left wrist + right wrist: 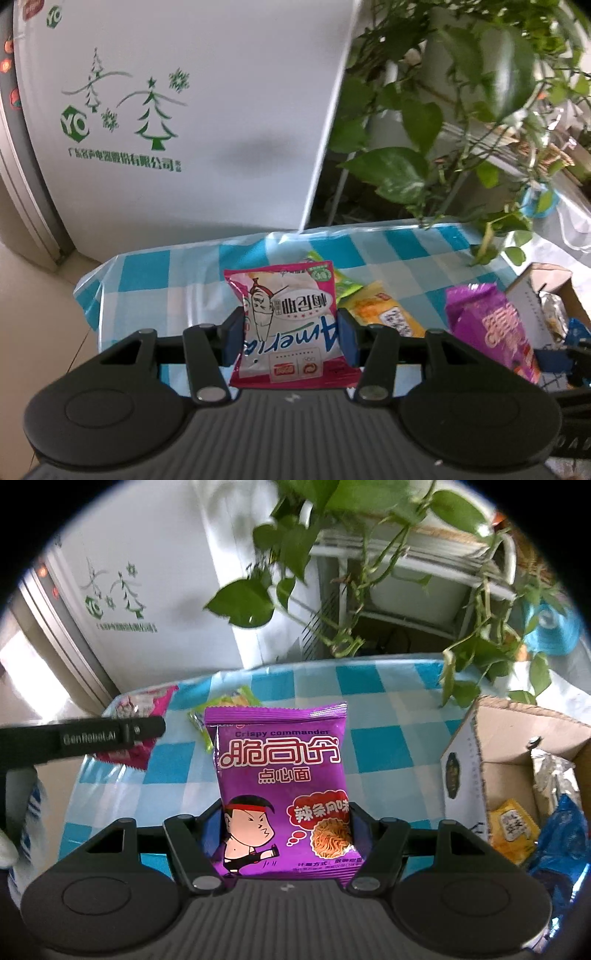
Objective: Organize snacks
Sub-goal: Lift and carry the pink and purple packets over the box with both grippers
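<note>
Left gripper (291, 332) clenched on pink snack packet (291, 325), raised above worktop (155, 273). Right gripper (286, 834) grasping purple noodle packet (284, 790), near cardboard box (517, 760). Risk: slick, air-filled bags slip from side pinch; grippers close together, may collide over box.

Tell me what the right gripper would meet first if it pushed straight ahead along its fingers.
Probably nothing close: the right gripper, shut on the purple noodle packet, points over bare checked tablecloth; beyond its far edge is the plant stand. Depth is unclear.
</note>
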`<state>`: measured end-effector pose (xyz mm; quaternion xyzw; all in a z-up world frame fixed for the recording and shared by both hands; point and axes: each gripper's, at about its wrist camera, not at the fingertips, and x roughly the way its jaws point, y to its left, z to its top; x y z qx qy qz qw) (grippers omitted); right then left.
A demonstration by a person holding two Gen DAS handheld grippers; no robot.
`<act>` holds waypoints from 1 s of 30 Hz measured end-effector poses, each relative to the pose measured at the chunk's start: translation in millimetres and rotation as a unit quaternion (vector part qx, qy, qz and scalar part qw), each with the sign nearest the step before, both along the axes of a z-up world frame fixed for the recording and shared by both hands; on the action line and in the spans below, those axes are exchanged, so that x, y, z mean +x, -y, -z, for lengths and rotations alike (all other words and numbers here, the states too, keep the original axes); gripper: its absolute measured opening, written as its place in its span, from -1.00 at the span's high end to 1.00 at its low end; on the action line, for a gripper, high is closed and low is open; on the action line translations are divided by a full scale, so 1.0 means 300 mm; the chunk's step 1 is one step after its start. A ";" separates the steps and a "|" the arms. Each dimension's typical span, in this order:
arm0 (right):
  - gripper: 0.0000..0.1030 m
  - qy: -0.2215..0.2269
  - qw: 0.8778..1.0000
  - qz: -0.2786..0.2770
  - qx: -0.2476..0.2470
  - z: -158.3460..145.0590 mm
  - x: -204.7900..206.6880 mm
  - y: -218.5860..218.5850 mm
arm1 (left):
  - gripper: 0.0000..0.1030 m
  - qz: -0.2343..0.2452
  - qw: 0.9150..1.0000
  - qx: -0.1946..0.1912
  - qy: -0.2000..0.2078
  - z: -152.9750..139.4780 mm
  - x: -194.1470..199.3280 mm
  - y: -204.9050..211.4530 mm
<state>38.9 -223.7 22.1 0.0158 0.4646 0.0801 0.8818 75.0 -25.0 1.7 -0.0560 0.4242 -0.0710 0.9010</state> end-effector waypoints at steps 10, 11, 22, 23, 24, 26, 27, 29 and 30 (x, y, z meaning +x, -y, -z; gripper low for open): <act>-0.43 0.042 0.998 0.047 0.001 -0.103 -0.105 0.124 | 0.02 0.017 0.999 -0.037 0.011 -0.038 -0.060 0.051; -0.43 0.045 0.998 0.053 0.004 -0.112 -0.119 0.140 | 0.02 0.021 0.999 -0.039 0.013 -0.039 -0.067 0.063; -0.43 0.068 0.989 0.130 0.014 -0.167 -0.223 0.365 | 0.02 0.088 0.995 -0.041 0.031 -0.051 -0.137 0.227; -0.43 0.068 0.988 0.137 0.013 -0.166 -0.228 0.380 | 0.02 0.094 0.994 -0.041 0.034 -0.054 -0.142 0.241; -0.43 0.068 0.987 0.143 0.011 -0.166 -0.232 0.395 | 0.02 0.100 0.993 -0.041 0.036 -0.057 -0.149 0.255; -0.43 0.070 0.986 0.154 0.011 -0.168 -0.247 0.426 | 0.02 0.111 0.992 -0.042 0.041 -0.063 -0.161 0.283; -0.43 0.071 0.985 0.157 0.011 -0.171 -0.253 0.441 | 0.02 0.115 0.991 -0.043 0.043 -0.066 -0.168 0.294; -0.43 0.075 0.983 0.168 0.013 -0.179 -0.272 0.472 | 0.02 0.121 0.991 -0.045 0.043 -0.066 -0.180 0.320; -0.43 0.077 0.982 0.174 0.014 -0.182 -0.280 0.489 | 0.02 0.122 0.991 -0.048 0.041 -0.063 -0.182 0.333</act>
